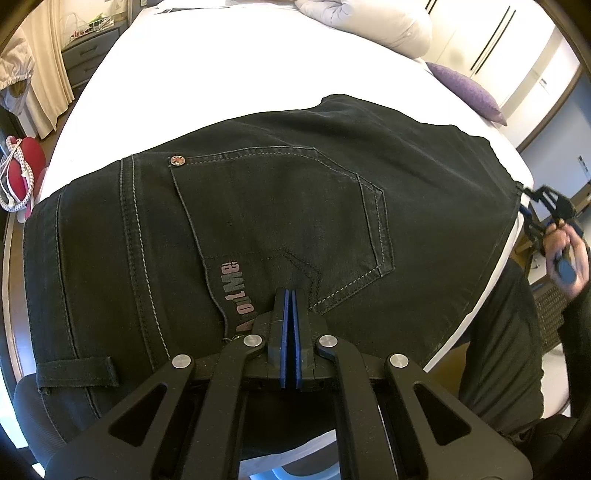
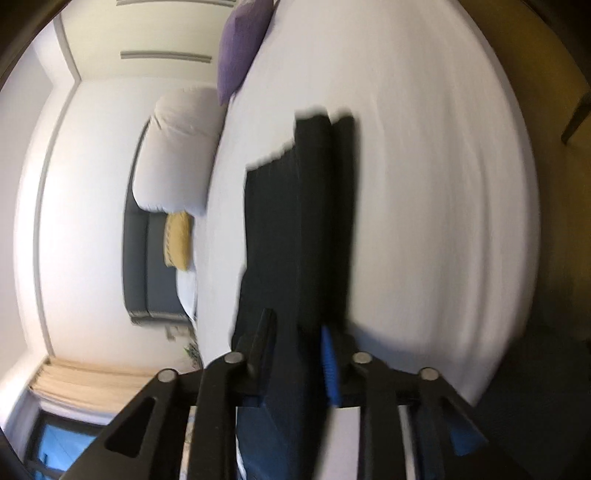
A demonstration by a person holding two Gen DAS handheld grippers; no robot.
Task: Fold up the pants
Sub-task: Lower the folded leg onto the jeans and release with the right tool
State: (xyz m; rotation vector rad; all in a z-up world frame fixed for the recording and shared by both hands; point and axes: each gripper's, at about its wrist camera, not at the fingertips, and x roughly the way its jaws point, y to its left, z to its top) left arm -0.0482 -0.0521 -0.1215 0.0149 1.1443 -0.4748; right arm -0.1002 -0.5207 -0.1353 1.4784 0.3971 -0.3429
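Black jeans [image 1: 280, 206] lie flat on a white bed [image 1: 207, 74], back pocket and waistband up. My left gripper [image 1: 290, 295] is shut, its blue pads pressed together, tips resting low over the pocket with no cloth visibly between them. My right gripper [image 1: 532, 206] shows at the jeans' right edge in the left wrist view. In the blurred right wrist view the right gripper [image 2: 299, 325] has its fingers on either side of the dark jeans [image 2: 295, 229], pinching the fabric edge.
A white duvet [image 1: 373, 22] and a purple pillow [image 1: 465, 92] lie at the bed's far side. A red bag [image 1: 22, 166] sits on the floor to the left, a dresser [image 1: 88, 55] beyond. A yellow cushion [image 2: 179, 240] rests on a grey sofa.
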